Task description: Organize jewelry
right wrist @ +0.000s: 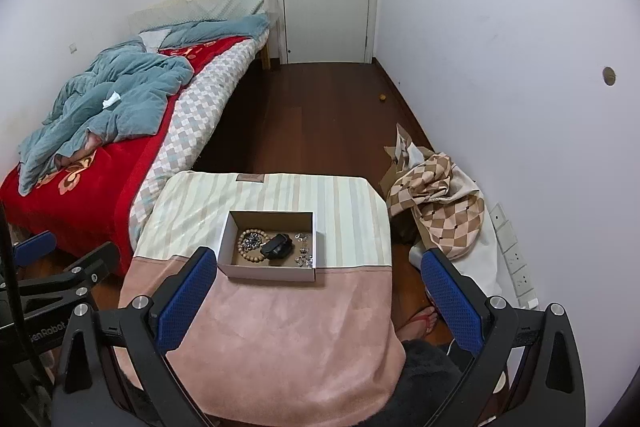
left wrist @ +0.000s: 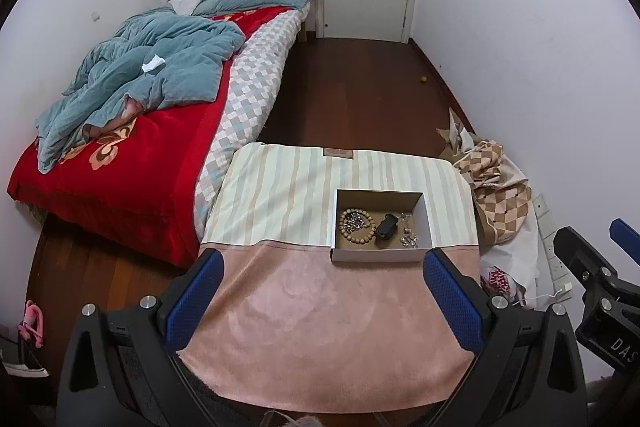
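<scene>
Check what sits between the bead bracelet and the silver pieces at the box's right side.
A black watch-like item lies between the bead bracelet and the silver pieces, inside the cardboard box. Both wrist views show it.

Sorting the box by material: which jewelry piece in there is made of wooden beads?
The beaded bracelet at the box's left end; a ring of tan beads, unlike the silvery pieces and black item.

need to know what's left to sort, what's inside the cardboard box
Inside the cardboard box: a wooden bead bracelet ringing a silvery chain, a black object, and small silvery pieces. The near wall hides the closest floor strip.
</scene>
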`<state>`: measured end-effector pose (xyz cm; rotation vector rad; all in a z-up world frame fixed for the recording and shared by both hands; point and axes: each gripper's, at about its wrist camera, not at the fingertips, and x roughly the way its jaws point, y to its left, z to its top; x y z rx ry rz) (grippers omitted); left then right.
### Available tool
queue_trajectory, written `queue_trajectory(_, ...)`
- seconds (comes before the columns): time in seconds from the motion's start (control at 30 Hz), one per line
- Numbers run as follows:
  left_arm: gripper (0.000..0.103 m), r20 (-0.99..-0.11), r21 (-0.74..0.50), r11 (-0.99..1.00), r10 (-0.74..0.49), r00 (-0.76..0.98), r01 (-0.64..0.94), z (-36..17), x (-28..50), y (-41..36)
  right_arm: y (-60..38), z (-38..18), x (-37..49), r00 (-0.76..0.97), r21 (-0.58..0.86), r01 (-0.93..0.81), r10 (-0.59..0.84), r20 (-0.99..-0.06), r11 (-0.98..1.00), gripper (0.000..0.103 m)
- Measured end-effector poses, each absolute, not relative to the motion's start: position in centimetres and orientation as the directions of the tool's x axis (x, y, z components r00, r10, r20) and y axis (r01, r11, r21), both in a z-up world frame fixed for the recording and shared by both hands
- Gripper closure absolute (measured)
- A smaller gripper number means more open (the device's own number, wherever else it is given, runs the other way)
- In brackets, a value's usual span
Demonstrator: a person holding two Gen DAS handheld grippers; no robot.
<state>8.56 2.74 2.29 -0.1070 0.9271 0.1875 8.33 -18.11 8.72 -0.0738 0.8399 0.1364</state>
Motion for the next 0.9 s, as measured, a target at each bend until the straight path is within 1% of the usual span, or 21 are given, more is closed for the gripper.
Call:
queue_trajectory(0.47,0.001,-0.844,-0.002,0.977,0.114,0.524,-0.215,0.3,13.5,3.0,-17.5,5.8,14.5,0.581,-0.011,-0.142,0.074,-0.811,0.990,0.000)
queue_trajectory(0.9,0.001,-0.854,-0.004,0.977,0.106,0.509,-0.211,-0.2,14.3,2.8,-17.4,4.7,15.7,0.549,-0.019,-0.139,0.062,-0.834,0.990,0.000)
